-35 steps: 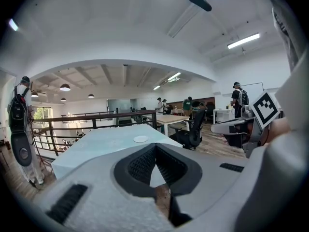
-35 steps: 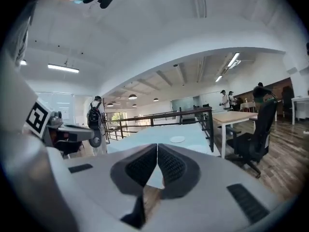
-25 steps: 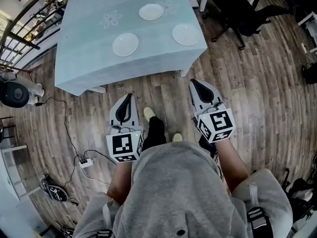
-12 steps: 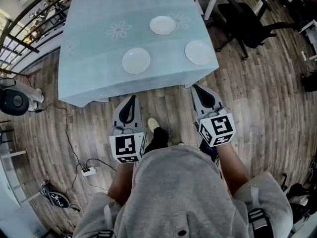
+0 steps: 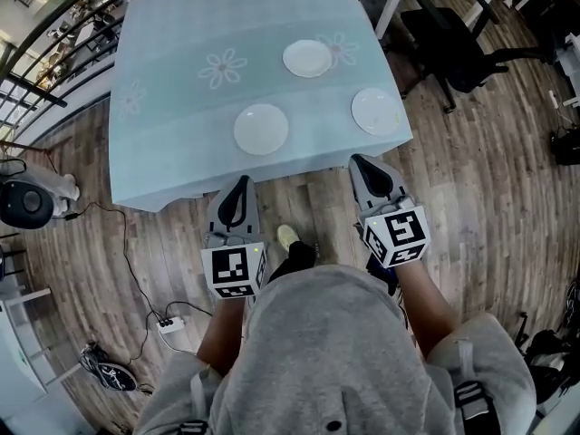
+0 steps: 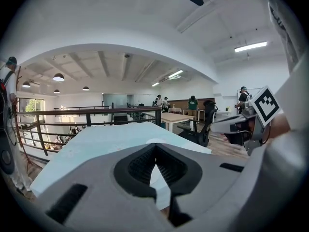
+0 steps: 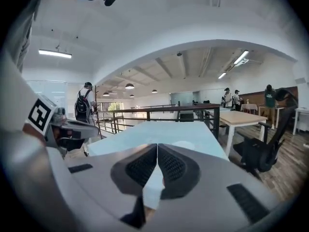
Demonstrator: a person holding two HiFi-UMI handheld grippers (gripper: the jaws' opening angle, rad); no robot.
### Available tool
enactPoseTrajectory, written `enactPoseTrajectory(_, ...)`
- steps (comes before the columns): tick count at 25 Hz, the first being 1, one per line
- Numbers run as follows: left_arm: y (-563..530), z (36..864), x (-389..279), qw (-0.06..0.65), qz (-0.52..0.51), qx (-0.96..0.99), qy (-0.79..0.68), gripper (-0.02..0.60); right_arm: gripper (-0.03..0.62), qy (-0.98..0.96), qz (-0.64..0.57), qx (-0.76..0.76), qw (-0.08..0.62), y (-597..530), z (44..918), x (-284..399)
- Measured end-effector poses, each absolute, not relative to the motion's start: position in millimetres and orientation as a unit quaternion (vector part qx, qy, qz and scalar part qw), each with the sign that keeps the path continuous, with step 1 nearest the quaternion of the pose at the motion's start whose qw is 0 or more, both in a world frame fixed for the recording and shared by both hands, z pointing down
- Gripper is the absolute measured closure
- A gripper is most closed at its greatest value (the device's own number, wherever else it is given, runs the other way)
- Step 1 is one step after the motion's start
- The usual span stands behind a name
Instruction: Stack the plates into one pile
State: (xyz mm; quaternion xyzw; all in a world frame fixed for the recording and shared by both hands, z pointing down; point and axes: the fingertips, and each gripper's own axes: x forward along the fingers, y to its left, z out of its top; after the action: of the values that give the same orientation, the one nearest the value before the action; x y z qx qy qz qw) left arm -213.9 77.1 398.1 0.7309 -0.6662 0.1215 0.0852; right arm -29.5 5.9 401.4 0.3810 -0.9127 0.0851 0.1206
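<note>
Three to pile: near plate (image 5: 261, 129), far plate (image 5: 307, 58) and right plate (image 5: 376, 111), all small, white and round, lying flat and well apart on the table (image 5: 172, 107) with its pale blue cloth. Look stiff and fairly light, probably glazed and so slick under hard pads; probably breakable too, so worth setting down softly rather than dropping one onto another. No handle and nothing to pinch in the middle, so best taken at the rim, one jaw above and one below, on the side facing the body. Sit flush on the cloth, which leaves little room for a lower jaw; likely calls for a low, nearly level approach, with some risk of rucking the soft cloth or pushing the plate away instead of lifting it. Left gripper (image 5: 239, 184) and right gripper (image 5: 362, 163) held low in front of the body, side by side, marker cubes up, pointing ahead and slightly down at the table. Both tips at the table's near edge, reaching no plate. Jaws pressed together on both, with nothing between them. Left roughly in line with the near plate, right with the right plate.
</note>
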Motion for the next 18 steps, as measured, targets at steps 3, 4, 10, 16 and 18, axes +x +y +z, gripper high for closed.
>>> enactPoseTrajectory(3, 68.4, 404.3, -226.2, 0.09, 0.124, 0.736, -0.66, 0.563, 0.566, -0.911, 0.081, 0.384, 0.125, -1.7, 403.3, -43.6)
enactPoseTrajectory(4, 65.4, 405.9, -229.3, 0.091, 0.125, 0.738, -0.657, 0.563, 0.568, -0.911, 0.079, 0.386, 0.126, -5.0, 403.4, -46.6)
enactPoseTrajectory(10, 52.1, 414.5, -243.8, 0.092, 0.127, 0.747, -0.646, 0.563, 0.566, -0.903, 0.076, 0.4, 0.134, -17.7, 405.8, -56.1)
enactPoseTrajectory(16, 41.1, 429.5, -249.8, 0.113, 0.132, 0.746, -0.643, 0.561, 0.568, -0.901, 0.077, 0.401, 0.144, -24.0, 407.7, -61.1)
enactPoseTrajectory(18, 35.8, 436.4, -254.5, 0.123, 0.138, 0.739, -0.647, 0.561, 0.566, -0.902, 0.08, 0.398, 0.145, -30.1, 409.7, -63.1)
